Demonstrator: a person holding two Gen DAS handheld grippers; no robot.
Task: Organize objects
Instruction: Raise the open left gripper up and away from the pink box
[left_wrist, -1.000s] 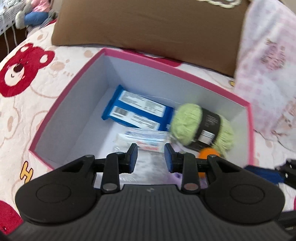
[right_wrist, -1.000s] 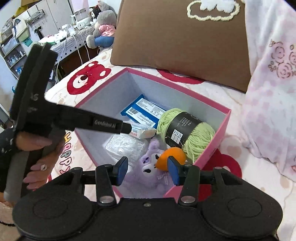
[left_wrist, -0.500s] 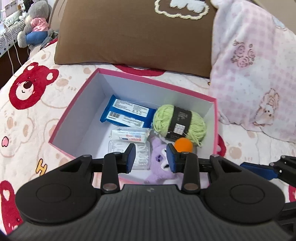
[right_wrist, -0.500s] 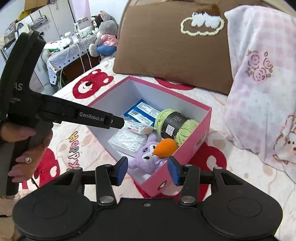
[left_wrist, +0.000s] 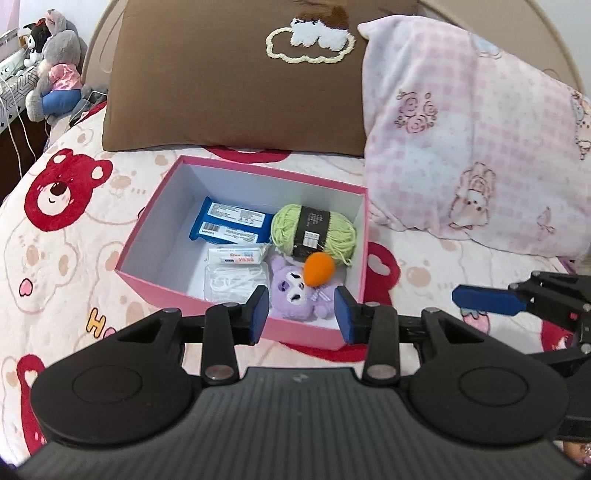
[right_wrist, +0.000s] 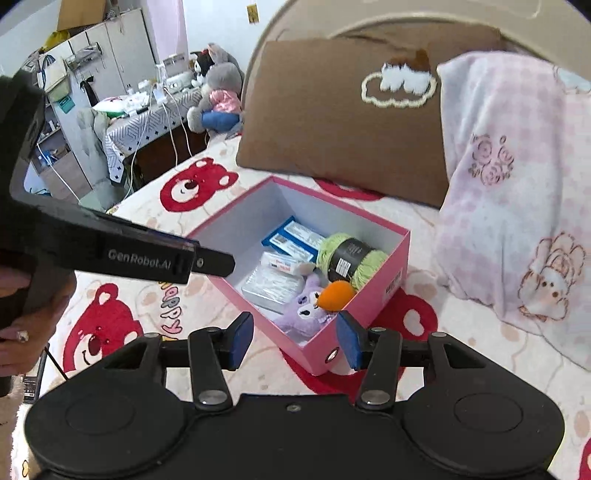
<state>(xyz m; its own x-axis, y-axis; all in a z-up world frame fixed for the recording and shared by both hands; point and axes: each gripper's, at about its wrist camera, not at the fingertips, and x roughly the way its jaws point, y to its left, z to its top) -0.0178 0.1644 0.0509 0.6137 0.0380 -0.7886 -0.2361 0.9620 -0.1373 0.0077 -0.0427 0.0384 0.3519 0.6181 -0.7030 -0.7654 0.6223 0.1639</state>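
A pink box (left_wrist: 159, 225) (right_wrist: 400, 262) stands open on the bed. Inside it lie a blue packet (left_wrist: 229, 223) (right_wrist: 291, 240), a green yarn ball (left_wrist: 314, 230) (right_wrist: 351, 258), a small white pack (left_wrist: 236, 255), a clear plastic case (left_wrist: 234, 282) (right_wrist: 269, 286), a purple plush toy (left_wrist: 295, 291) (right_wrist: 306, 312) and an orange egg-shaped sponge (left_wrist: 318, 268) (right_wrist: 334, 294). My left gripper (left_wrist: 300, 314) hovers above the box's near wall; its jaws are opening with nothing between them. My right gripper (right_wrist: 292, 340) hangs over the box's near corner, its jaws opening too, empty.
A brown pillow (left_wrist: 229, 85) and a pink checked pillow (left_wrist: 476, 147) lean behind and to the right of the box. The bed sheet (left_wrist: 62, 229) has red bear prints. Stuffed toys (right_wrist: 218, 99) and a cluttered desk (right_wrist: 147, 107) stand beyond the bed's left edge.
Both grippers have pulled up and back from the box, which now looks smaller and farther. The left jaws have widened; the right jaws widened slightly.
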